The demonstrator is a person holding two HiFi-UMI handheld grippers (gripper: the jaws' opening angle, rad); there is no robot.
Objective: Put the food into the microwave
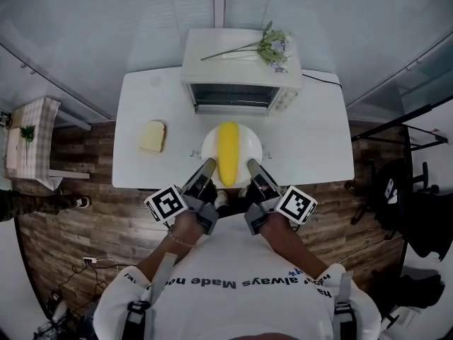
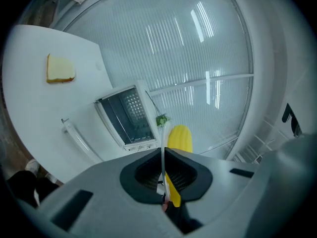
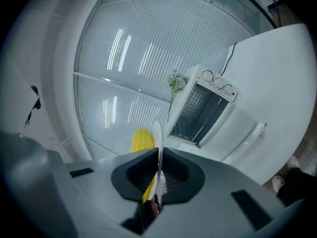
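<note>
— The tongs, left to right?
— The left tongs (image 1: 207,167) are clamped on the near left rim of the plate (image 1: 210,144), with the thin white edge pinched between the jaws. The right tongs (image 1: 253,167) grip the near right rim the same way.
— And the food?
— A slice of bread (image 1: 152,136) lies far left on the white table (image 1: 138,98), well apart from the plate. The yellow corn (image 1: 228,153) lies lengthwise on the plate, just in front of the microwave (image 1: 241,66), whose door is open. Flowers (image 1: 272,47) lie on its top, to the right.
</note>
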